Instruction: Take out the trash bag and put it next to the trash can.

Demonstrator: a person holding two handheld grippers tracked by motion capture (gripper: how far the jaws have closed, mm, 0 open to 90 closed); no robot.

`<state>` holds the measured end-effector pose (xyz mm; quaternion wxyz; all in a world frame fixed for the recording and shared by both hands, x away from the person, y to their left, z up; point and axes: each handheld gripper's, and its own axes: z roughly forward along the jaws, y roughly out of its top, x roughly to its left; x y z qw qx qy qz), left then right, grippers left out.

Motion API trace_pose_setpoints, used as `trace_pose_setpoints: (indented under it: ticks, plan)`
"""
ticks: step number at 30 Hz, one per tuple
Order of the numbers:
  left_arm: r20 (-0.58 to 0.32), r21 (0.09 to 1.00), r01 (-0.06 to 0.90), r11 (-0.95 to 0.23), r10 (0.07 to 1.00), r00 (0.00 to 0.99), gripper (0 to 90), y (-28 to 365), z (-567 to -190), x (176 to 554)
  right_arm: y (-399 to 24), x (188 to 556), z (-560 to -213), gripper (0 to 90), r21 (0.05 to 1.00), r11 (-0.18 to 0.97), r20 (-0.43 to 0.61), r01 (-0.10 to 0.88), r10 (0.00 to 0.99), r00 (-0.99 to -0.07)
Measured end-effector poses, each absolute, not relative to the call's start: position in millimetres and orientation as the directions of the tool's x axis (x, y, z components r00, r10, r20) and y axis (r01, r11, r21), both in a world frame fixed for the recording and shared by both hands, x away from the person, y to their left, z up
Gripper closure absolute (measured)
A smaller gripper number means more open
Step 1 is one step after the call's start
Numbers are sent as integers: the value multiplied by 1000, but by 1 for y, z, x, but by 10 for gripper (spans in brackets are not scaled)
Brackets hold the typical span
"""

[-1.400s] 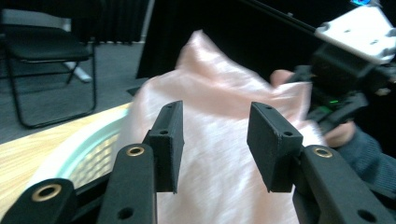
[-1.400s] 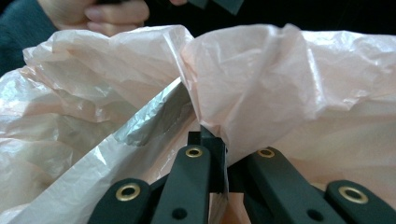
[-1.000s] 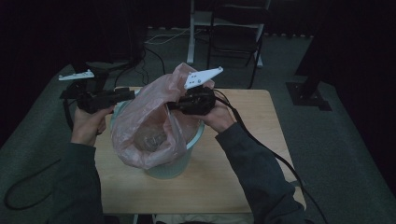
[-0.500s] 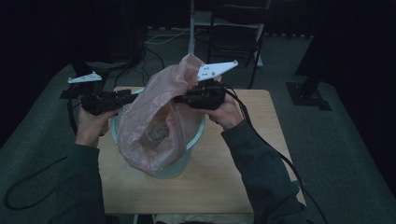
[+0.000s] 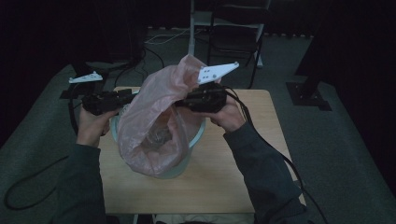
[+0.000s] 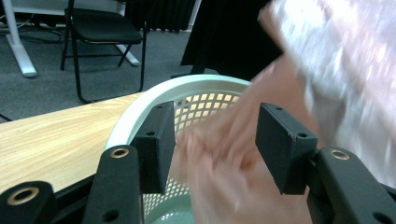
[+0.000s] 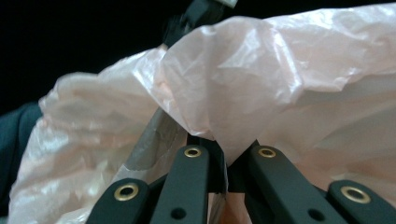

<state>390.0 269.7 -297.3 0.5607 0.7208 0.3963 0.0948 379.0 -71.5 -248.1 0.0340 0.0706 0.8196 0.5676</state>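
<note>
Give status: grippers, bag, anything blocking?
Right gripper shut on pink bag. Left gripper jaws just opened wider, bag between them, not pinched. Bag sits in the basket. Nothing in the way.

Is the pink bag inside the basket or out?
Inside: the pink bag sits in the basket, its top pulled up above the rim.

High view looks down; gripper views close; all share bag.
</note>
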Motion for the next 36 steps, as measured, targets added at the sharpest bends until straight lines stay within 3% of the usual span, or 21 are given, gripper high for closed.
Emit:
trace_pose_setpoints:
  ticks: [7,17,36]
  plan:
    - [-306,884,463,-58,677,670,475,272,-297,389,-64,368,-253,885,919,389,19,58,103,-994]
    - [-315,883,466,-50,673,669,475,270,-298,392,-93,369,-228,886,957,276,55,84,110,-992]
    - [-312,885,463,-48,677,666,475,272,-298,391,-112,375,-216,884,958,286,-117,25,466,-877]
